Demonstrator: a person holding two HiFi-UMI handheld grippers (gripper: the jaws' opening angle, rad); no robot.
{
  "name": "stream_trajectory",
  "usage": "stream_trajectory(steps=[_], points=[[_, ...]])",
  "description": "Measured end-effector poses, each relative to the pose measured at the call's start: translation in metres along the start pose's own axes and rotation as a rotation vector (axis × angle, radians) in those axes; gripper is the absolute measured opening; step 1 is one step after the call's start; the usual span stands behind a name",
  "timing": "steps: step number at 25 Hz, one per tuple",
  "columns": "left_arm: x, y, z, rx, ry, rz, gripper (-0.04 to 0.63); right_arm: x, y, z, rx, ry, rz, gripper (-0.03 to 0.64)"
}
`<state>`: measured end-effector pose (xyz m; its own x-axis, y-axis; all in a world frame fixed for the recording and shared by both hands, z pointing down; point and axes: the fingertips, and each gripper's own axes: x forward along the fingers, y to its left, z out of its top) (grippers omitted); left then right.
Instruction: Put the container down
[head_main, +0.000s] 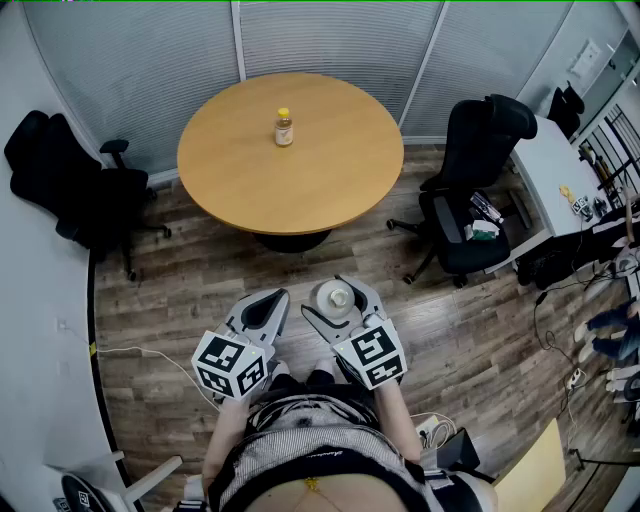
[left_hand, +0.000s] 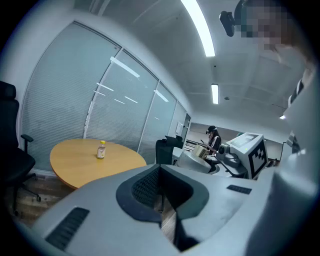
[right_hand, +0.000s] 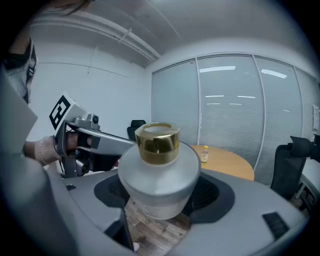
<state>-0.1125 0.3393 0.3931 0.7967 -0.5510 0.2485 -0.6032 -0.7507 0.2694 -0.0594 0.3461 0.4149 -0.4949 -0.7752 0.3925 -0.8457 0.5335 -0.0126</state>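
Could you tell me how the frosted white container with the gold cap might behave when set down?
The frosted white round container looks squat and broad, so it should probably stand without tipping. Its smooth curved wall could slip in the right gripper. If glass, as it looks, set it down gently.

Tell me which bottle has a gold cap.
The wide frosted bottle in the right gripper; the small bottle on the table has a yellow cap.
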Motion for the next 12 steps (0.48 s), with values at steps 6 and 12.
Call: stream_trajectory(steps=[6,12], points=[[0.005,-0.009,0.001,-0.001,-0.002,0.004,0.020,-0.006,-0.006,-0.006,-0.002,0.004,0.009,0.345],[0.014,-0.018,-0.004,-0.009,-0.002,0.010,0.021,-0.011,-0.013,-0.009,0.017,0.005,0.040,0.345]])
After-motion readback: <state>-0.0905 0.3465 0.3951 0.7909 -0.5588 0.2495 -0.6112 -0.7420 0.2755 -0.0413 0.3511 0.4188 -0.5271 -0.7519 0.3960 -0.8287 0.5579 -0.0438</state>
